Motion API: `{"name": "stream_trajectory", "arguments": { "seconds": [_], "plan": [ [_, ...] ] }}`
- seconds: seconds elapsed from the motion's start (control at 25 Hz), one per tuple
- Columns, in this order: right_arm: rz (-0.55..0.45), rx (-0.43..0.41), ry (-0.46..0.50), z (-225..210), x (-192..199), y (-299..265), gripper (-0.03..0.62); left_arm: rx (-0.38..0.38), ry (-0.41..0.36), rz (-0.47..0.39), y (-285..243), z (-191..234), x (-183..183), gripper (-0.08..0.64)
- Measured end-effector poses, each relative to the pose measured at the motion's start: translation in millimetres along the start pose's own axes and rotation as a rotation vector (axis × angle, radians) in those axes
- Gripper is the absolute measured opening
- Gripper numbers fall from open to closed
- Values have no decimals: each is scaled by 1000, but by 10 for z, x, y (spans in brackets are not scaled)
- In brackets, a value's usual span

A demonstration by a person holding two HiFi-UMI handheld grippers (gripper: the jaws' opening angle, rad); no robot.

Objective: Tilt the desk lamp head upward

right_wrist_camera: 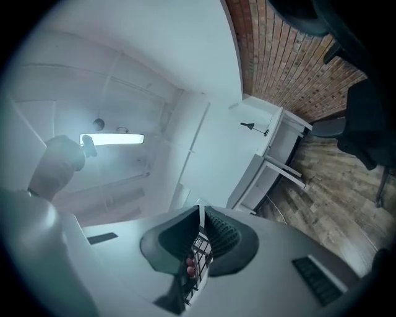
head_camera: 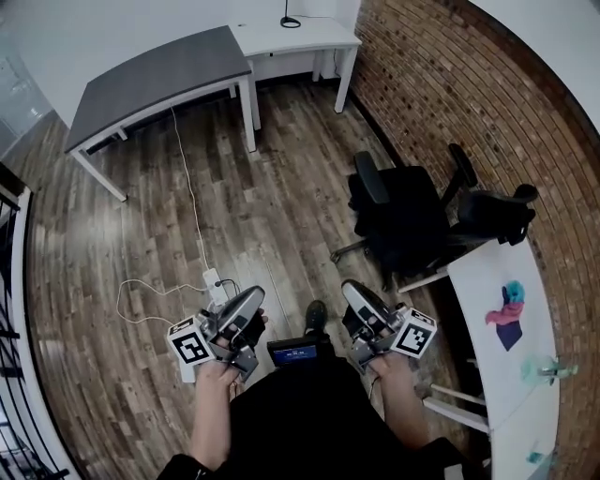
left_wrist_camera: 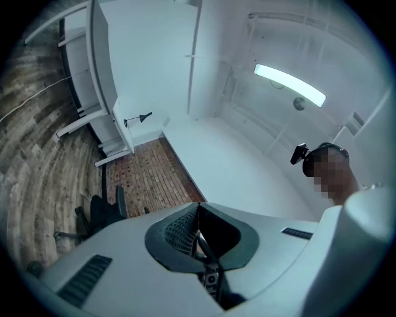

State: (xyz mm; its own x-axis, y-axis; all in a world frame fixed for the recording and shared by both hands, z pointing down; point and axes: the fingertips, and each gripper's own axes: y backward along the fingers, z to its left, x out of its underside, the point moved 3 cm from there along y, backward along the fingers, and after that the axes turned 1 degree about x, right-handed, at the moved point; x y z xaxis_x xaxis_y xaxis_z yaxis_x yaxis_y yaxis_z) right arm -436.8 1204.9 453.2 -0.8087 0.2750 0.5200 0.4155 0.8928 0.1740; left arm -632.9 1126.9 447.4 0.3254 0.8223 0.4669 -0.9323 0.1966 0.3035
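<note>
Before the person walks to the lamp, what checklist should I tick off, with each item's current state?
1. Desk lamp in sight, standing on the white desk: ok.
2. Lamp within reach of either gripper: not ok, it is across the room.
3. Left gripper empty, jaws together: ok.
4. Right gripper empty, jaws together: ok.
5. Lamp head's present tilt: cannot tell, too small.
6. Walking path: not ok, a white cable lies along the floor.

Desk lamp [head_camera: 290,19]: on far desk [head_camera: 314,42], well beyond my left fingers [head_camera: 246,302].
Chairs [head_camera: 403,220]: ahead-right of my right fingers [head_camera: 357,296].
Power strip [head_camera: 214,279]: floor, near left fingers.
</note>
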Motion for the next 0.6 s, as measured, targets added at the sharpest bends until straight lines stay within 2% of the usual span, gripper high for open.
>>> {"name": "stream_trajectory", "arguments": {
  "seconds": [0.12,0.28,0.44,0.6],
  "plan": [
    [28,-20,-42,-279,-335,-282,14,-15,-37,2,-379,138,-232,9],
    [61,-52,-28,-521,-828,-604,14,-18,-98,2,-890,349,-539,11],
    [63,-46,-30,-859,-1332,-745,14,-15,-105,10,-1432,586,-677,11],
    [66,-37,-39,-1089,-1649,-900,14,-20,-98,24,-1785,776,-827,11]
  ]
}}
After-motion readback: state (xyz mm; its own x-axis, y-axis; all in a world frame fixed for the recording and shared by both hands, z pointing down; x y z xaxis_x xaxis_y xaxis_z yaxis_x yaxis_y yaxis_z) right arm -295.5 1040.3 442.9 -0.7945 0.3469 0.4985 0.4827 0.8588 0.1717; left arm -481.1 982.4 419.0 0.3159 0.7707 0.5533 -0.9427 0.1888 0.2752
